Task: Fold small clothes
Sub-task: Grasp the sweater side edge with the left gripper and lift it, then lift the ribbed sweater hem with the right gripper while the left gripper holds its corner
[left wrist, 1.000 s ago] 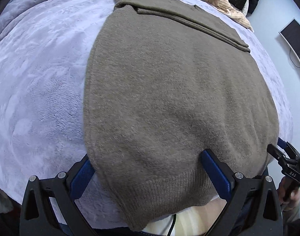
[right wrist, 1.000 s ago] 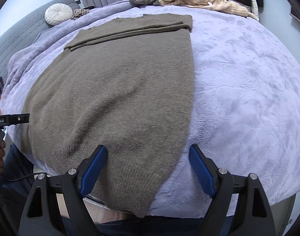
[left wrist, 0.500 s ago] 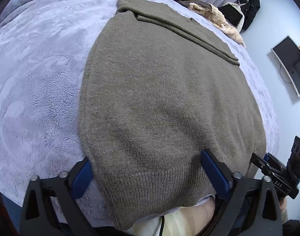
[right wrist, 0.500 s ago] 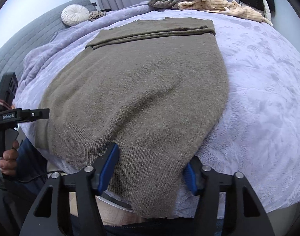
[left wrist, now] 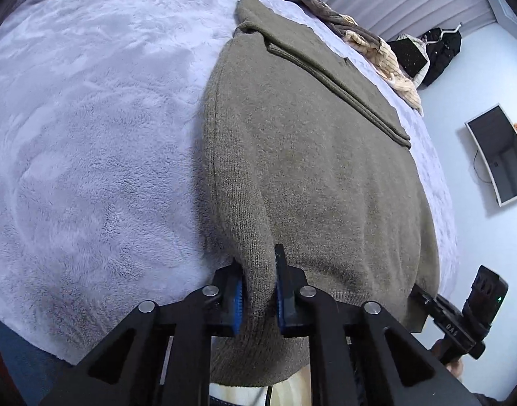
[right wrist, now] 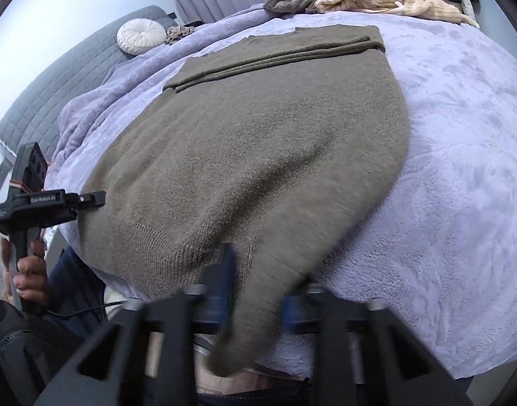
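Observation:
An olive-brown knit sweater (left wrist: 309,155) lies flat on a lilac fleece bed cover (left wrist: 89,135), its sleeves folded across the far end (right wrist: 275,57). My left gripper (left wrist: 258,287) is shut on the near left corner of the ribbed hem, which bunches up between the blue pads. My right gripper (right wrist: 258,291), blurred by motion, is shut on the near right corner of the hem (right wrist: 255,304). The hem hangs over the bed's near edge. Each gripper shows at the side of the other's view, the right one (left wrist: 461,321) and the left one (right wrist: 38,203).
A heap of beige and brown clothes (right wrist: 360,0) lies at the far end of the bed. A round white cushion (right wrist: 141,35) sits on a grey headboard at the left. A wall screen (left wrist: 498,159) hangs to the right. The bed cover (right wrist: 461,169) stretches wide on both sides.
Both grippers have closed from wide open onto the sweater's near hem corners. The fabric has gathered into ridges at each grip.

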Tool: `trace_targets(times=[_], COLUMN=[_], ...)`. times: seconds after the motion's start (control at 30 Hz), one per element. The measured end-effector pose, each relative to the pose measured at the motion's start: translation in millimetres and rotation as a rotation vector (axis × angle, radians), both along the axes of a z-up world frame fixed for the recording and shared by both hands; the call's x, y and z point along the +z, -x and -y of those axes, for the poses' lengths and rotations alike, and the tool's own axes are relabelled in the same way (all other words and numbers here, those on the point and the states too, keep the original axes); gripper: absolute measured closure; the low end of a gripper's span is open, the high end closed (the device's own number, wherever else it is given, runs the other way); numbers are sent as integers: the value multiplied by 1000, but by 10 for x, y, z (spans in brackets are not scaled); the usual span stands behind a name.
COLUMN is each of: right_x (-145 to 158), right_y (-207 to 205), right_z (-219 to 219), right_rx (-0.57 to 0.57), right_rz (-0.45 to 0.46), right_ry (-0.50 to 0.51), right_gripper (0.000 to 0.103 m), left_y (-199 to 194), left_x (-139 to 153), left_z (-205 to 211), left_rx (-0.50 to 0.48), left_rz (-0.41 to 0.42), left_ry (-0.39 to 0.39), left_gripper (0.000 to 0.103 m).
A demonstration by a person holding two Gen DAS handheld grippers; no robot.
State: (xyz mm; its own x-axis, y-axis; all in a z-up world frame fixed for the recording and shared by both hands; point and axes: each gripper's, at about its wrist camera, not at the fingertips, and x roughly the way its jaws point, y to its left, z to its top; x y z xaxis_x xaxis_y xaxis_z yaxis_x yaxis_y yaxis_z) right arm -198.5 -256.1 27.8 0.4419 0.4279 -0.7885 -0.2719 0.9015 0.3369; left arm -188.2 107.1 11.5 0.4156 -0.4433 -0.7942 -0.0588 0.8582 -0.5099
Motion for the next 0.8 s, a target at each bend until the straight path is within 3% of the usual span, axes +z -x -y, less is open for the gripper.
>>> trace_targets(times=[0.43,0.8], right_x=[766,1203], right_y=[-25,-182], right_z=[205,258], right_rx=[-36,-92], right_rz=[142,224], right_ry=[-170,-224], right_gripper=[92,92], left_y=[-120,-390], left_x=[829,1148], left_z=[28,41], left_rx=[12,55], left_rz=[206,253], left_ry=[-24,-17], left_gripper=[88,88])
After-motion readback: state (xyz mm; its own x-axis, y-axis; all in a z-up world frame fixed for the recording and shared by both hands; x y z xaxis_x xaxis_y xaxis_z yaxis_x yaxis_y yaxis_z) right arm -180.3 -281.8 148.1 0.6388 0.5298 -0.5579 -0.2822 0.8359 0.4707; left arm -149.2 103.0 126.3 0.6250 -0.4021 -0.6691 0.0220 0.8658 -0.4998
